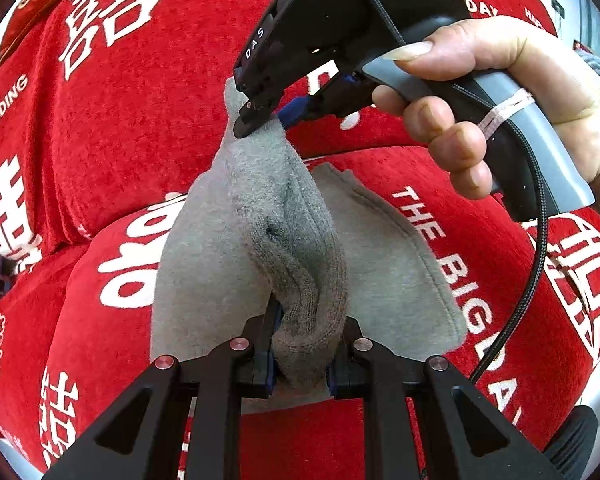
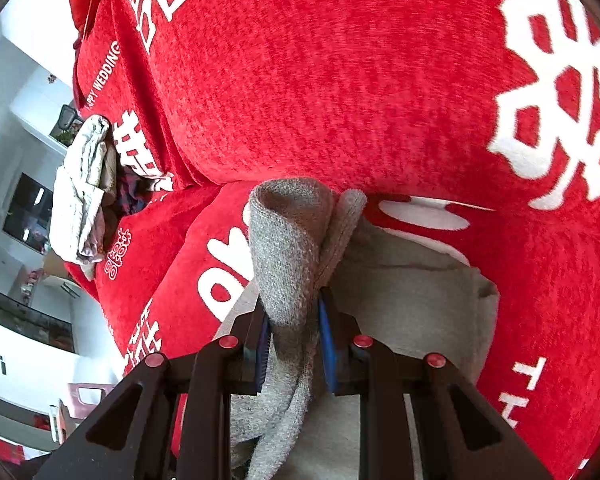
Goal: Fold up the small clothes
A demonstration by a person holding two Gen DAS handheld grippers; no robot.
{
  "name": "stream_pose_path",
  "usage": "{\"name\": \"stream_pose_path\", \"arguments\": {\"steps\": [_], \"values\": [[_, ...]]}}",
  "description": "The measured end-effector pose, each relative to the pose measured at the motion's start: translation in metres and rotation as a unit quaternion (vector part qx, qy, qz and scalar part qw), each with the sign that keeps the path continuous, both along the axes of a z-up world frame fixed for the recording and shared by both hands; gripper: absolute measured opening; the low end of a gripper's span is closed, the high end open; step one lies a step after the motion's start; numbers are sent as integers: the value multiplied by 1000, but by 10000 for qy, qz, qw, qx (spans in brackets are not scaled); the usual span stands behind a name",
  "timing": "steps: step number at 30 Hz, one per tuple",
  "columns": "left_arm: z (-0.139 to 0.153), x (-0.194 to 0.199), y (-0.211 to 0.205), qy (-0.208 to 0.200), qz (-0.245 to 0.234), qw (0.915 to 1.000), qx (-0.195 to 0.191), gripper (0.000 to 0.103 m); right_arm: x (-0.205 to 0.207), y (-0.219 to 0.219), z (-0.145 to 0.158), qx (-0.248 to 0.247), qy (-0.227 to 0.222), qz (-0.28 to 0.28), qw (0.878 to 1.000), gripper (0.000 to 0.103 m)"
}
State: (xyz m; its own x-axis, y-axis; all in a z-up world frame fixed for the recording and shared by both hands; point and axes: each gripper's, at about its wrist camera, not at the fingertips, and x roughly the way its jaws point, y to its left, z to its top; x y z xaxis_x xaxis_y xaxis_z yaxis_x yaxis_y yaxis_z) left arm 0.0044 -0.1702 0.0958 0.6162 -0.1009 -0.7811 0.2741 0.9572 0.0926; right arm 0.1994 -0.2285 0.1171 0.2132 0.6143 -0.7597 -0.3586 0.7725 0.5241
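A small grey knit garment (image 1: 284, 224) is stretched above the red sofa seat. My left gripper (image 1: 302, 360) is shut on one bunched end of it. The right gripper (image 1: 260, 120), held in a person's hand (image 1: 496, 92), pinches the far end higher up. In the right wrist view the right gripper (image 2: 294, 340) is shut on the same grey garment (image 2: 292, 240), which curls over its fingertips. Under the lifted part lies a flatter grey cloth layer (image 1: 396, 264); whether it belongs to the same garment I cannot tell.
A red sofa cover (image 1: 112, 168) with white lettering fills both views, seat and backrest. A heap of other clothes (image 2: 84, 188) sits at the far left of the sofa in the right wrist view. A black cable (image 1: 536, 280) hangs from the right gripper.
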Motion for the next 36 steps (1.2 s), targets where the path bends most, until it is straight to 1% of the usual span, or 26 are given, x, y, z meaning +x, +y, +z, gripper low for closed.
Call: {"name": "stream_pose_path", "arguments": {"steps": [7, 14, 19, 23, 29, 30, 32, 36], "values": [[-3, 1, -25, 26, -210, 9997, 115, 19, -2, -34, -9, 183, 68, -210, 9996, 24], [-22, 3, -52, 149, -347, 9984, 409, 19, 0, -63, -36, 356, 246, -383, 9983, 24], [-34, 7, -64, 222, -377, 9973, 589, 19, 4, -78, -57, 528, 398, -542, 9963, 24], [-42, 9, -71, 212, -405, 9960, 773, 19, 6, -86, -76, 624, 526, -641, 9946, 24], [-45, 5, -82, 119, -459, 9940, 983, 19, 3, -103, -87, 832, 552, -811, 9917, 24], [-46, 5, -84, 105, -463, 9937, 1012, 19, 2, -107, -87, 851, 533, -842, 9914, 14], [-48, 4, -88, 103, -470, 9931, 1067, 19, 2, -112, -87, 846, 526, -906, 9909, 13], [-52, 4, -90, 87, -459, 9922, 1155, 19, 1, -111, -91, 645, 476, -895, 9928, 13]]}}
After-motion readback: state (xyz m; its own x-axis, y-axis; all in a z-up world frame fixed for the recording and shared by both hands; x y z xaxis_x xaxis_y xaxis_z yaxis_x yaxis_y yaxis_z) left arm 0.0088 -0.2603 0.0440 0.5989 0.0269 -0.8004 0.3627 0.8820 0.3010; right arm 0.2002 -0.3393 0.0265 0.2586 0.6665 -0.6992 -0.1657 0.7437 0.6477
